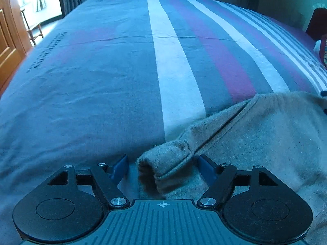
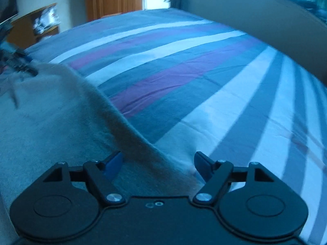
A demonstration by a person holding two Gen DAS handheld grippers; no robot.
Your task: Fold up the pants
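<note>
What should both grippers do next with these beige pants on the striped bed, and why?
Probably close both sets of jaws on the fabric. The left gripper straddles a rolled corner of the pants, and the right gripper straddles their raised edge, but the blue pads stand apart from the cloth on both, so nothing is gripped yet. The pants lie on the bedspread, unfolded as far as can be seen.

The pants (image 1: 255,134) run off the right and bottom edges beside the bed (image 1: 92,71). In the right wrist view, the left hand-held gripper (image 2: 20,65) is blurred and edge-cropped.
</note>
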